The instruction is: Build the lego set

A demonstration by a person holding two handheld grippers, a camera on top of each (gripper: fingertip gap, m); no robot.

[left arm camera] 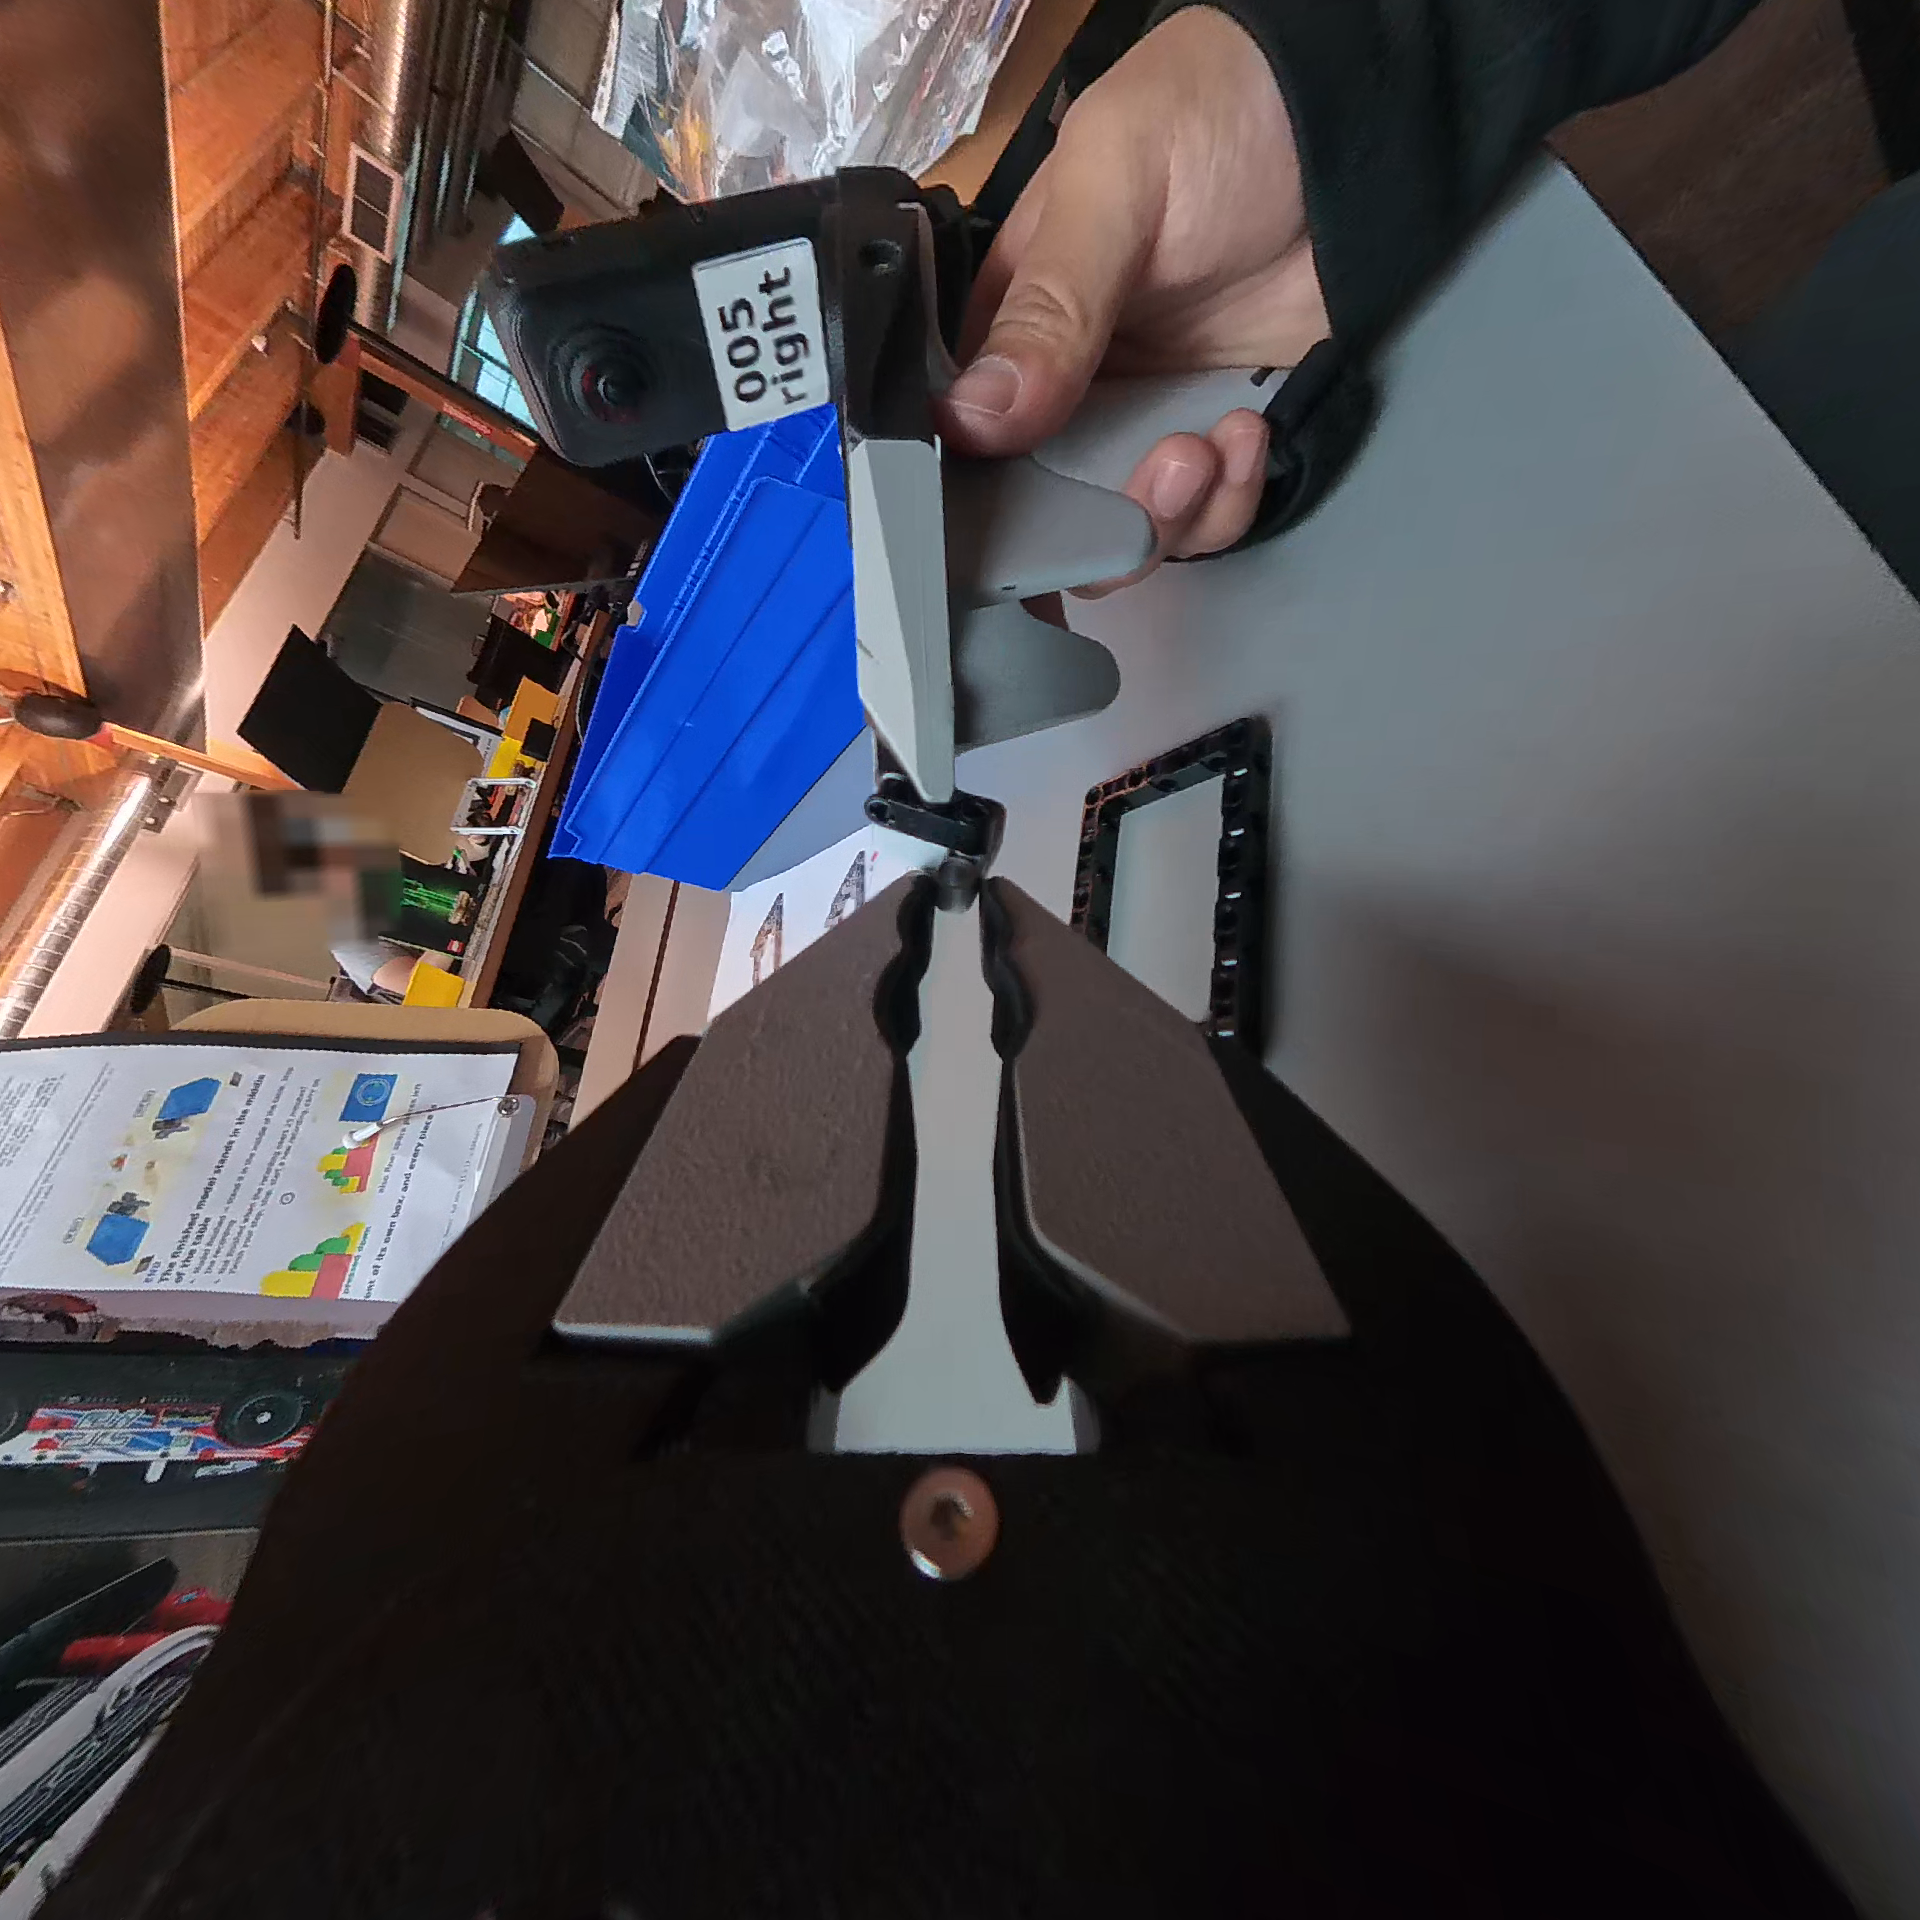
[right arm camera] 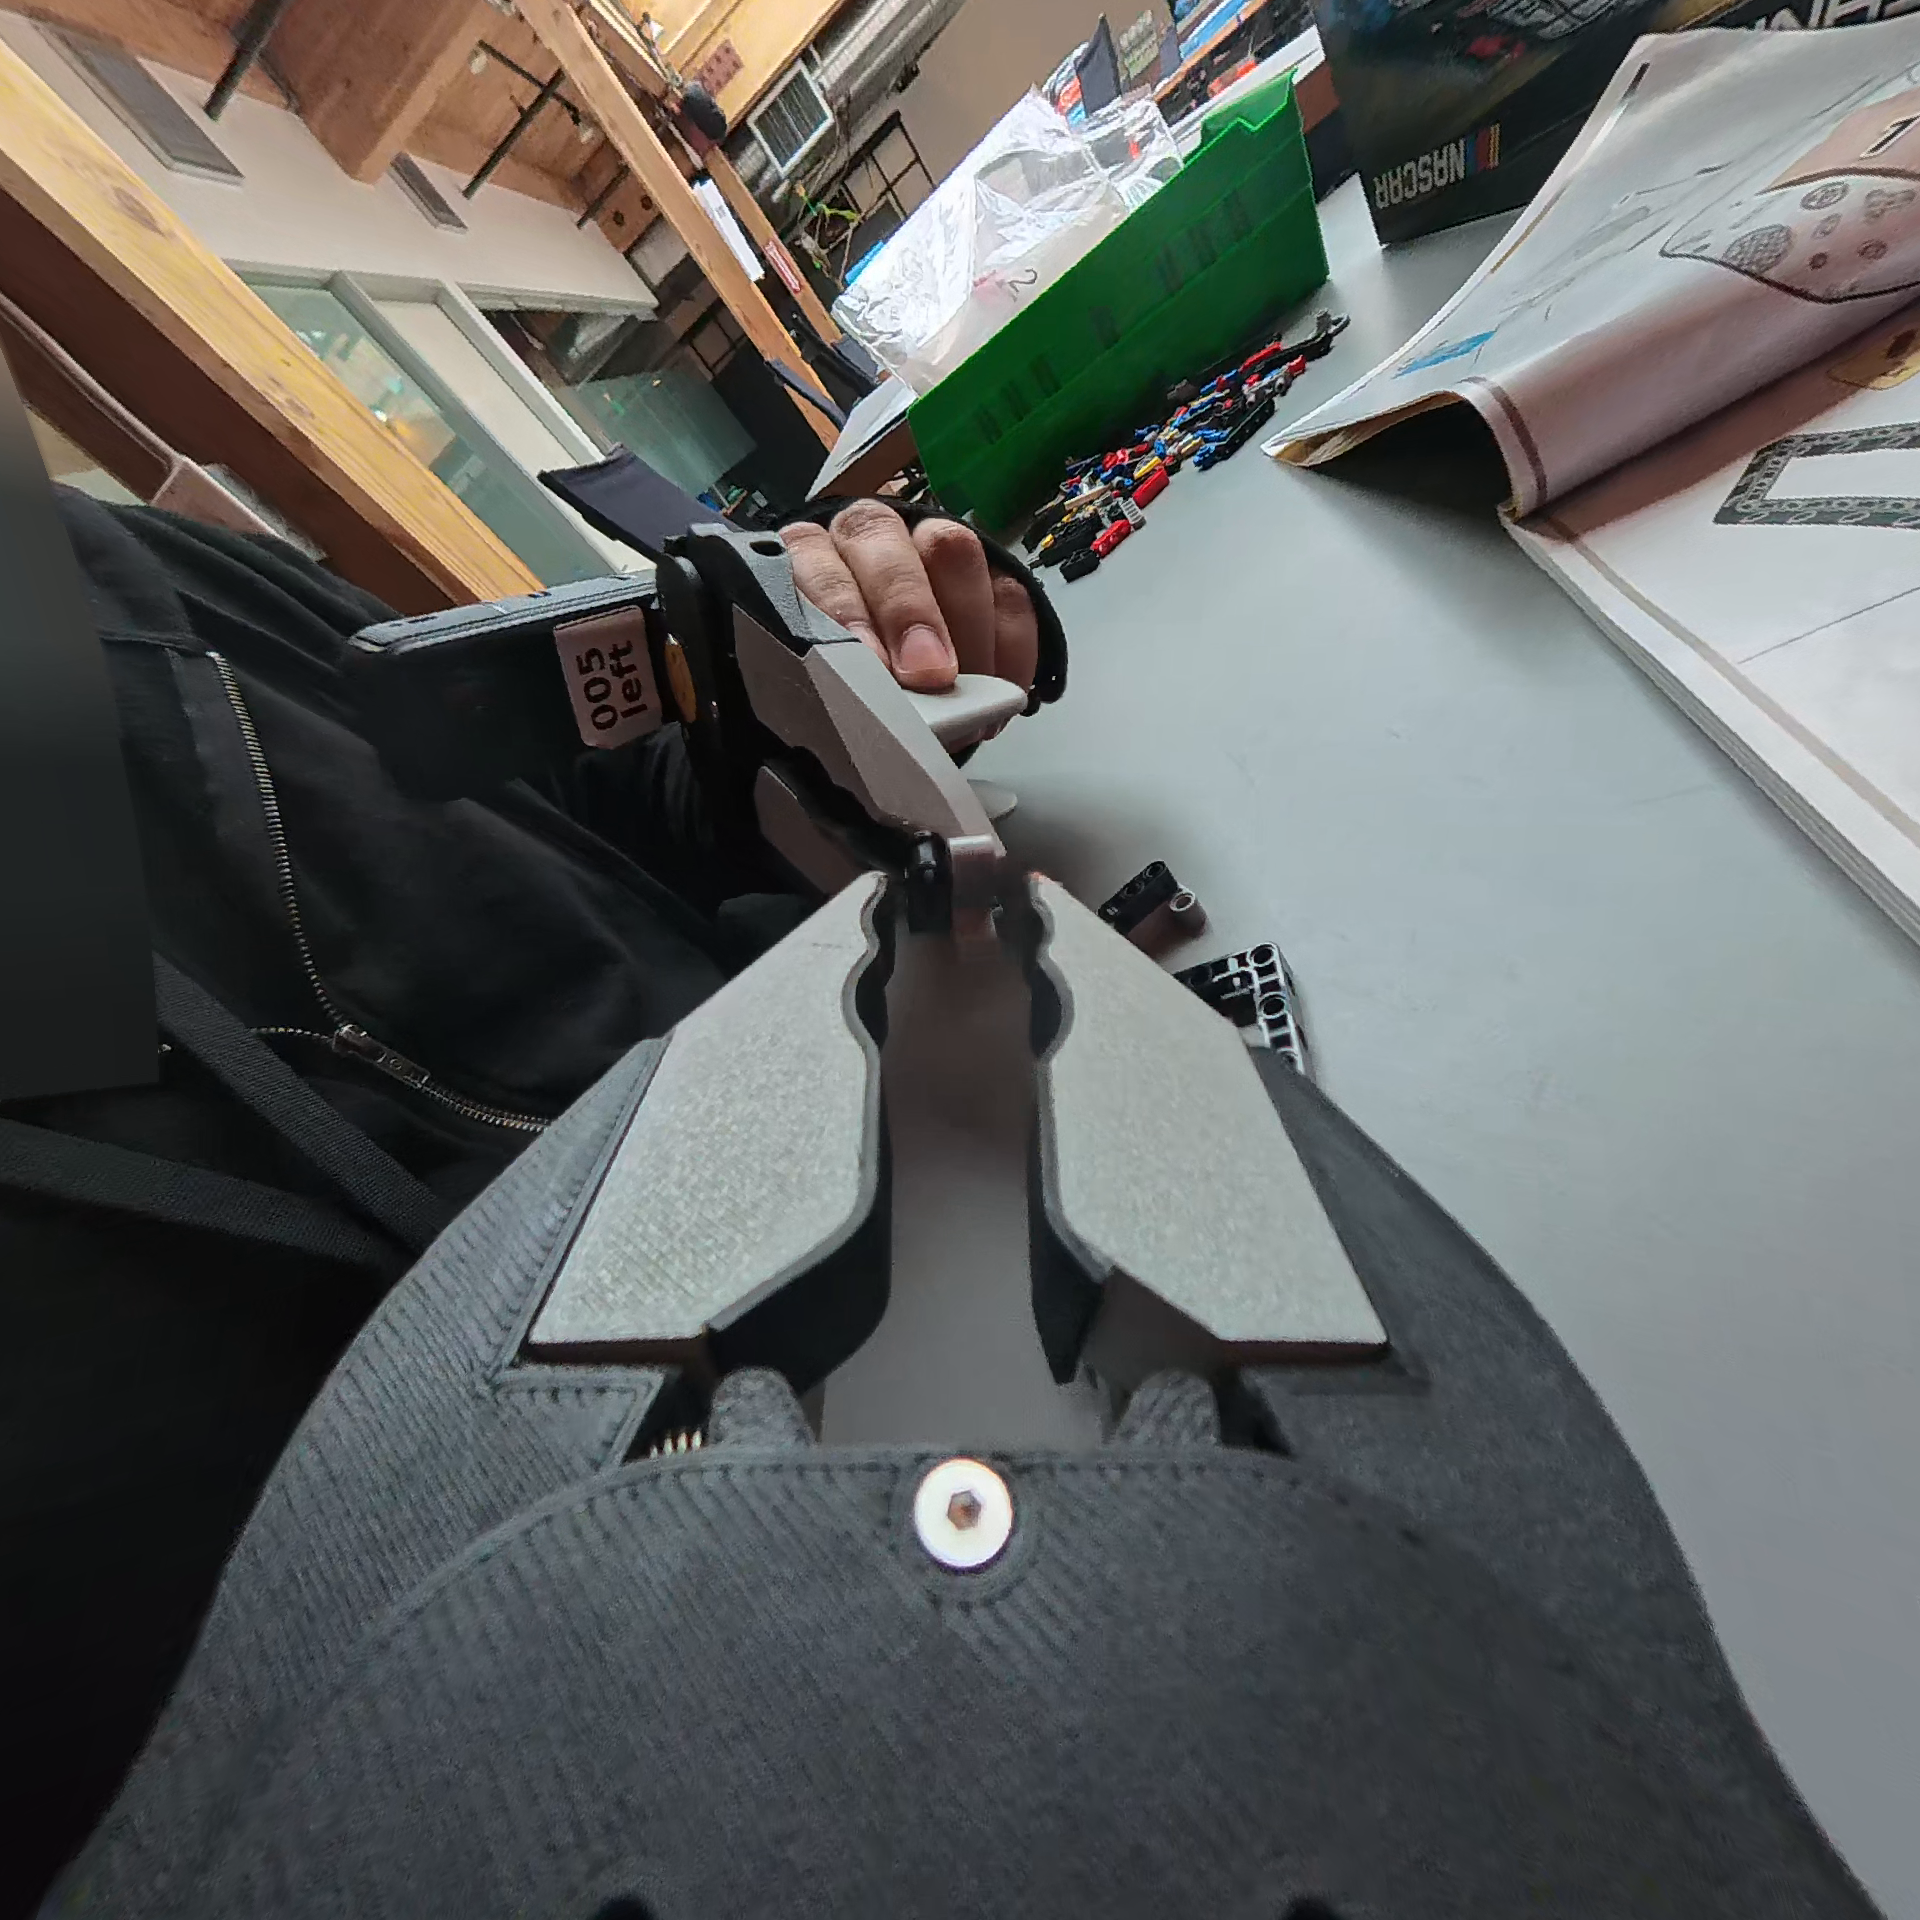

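Your left gripper (left arm camera: 954, 883) is pinched on a small dark grey pin (left arm camera: 957, 891). Your right gripper (left arm camera: 928, 795) is clamped on a black connector piece (left arm camera: 940, 821). You've got both tip to tip above the grey table (left arm camera: 1558, 831), presumably so the pin lines up with a hole in the connector.

Black rectangular frame (left arm camera: 1242, 883) lies flat just beside. Blue bin (left arm camera: 717, 675) sits behind. Loose beams (right arm camera: 1242, 982) lie under your right tips. Green bin (right arm camera: 1122, 332), parts pile (right arm camera: 1164, 457) and open manual (right arm camera: 1714, 416) sit well clear.
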